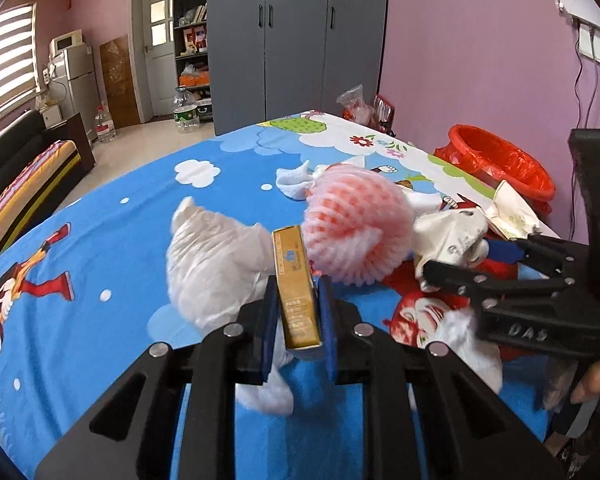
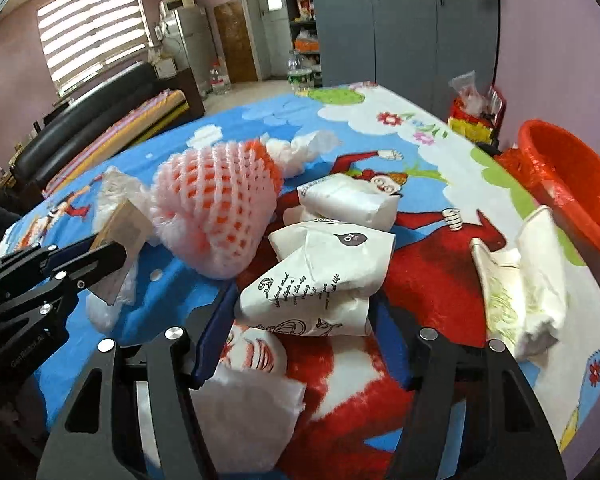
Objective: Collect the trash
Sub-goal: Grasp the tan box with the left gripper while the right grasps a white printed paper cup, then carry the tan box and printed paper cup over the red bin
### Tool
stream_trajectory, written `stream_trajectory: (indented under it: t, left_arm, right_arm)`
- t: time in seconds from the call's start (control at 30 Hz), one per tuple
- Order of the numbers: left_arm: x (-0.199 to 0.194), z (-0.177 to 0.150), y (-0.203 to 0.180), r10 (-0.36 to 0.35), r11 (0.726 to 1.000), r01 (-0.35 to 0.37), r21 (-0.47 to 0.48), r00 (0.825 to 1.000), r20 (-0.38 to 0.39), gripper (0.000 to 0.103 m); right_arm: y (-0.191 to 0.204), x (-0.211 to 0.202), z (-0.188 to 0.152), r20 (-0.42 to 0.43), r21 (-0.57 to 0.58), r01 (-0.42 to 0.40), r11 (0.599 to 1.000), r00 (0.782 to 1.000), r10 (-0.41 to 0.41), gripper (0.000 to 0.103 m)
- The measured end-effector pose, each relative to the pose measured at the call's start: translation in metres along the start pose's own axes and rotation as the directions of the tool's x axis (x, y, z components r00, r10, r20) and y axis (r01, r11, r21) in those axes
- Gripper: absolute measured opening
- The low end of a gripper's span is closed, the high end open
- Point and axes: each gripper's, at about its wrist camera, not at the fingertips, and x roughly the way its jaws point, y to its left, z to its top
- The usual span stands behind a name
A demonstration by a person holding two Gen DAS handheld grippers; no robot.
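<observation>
The left tongs [image 1: 298, 312] are gripping a small yellow box [image 1: 296, 288] just above the counter [image 1: 100, 220]. The right tongs [image 2: 300, 312] are straddling a crumpled paper bag [image 2: 320, 280] (pads seemingly not yet pressing). Both pieces probably next need carrying to the red bin [image 2: 572, 184] at the right.

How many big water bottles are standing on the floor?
2. One water bottle stands by the grey wardrobe, the other bottle nearer the fridge. Furniture could hide more.
</observation>
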Motion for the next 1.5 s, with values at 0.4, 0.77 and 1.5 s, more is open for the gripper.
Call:
stream_trajectory:
  t: [0.4, 0.77, 1.5]
  left_arm:
    - [-0.054, -0.015, -0.022, 0.009, 1.0, -0.01, 0.017, 0.997, 0.082, 0.019]
    - [-0.107, -0.024, -0.045, -0.016, 0.999, 0.012, 0.032, 0.988, 0.151, 0.019]
    - [-0.136, -0.017, -0.093, -0.087, 0.99, 0.062, 0.127, 0.975, 0.204, 0.019]
  right_arm:
    - [0.0, -0.08, -0.025, 0.118, 0.022, -0.007, 1.0, 0.993, 0.004, 0.062]
    - [0.008, -0.132, -0.047, 0.2, 0.008, -0.014, 1.0, 0.98, 0.012, 0.062]
    - [-0.017, -0.183, -0.06, 0.344, 0.061, -0.023, 0.998, 0.939, 0.001, 0.062]
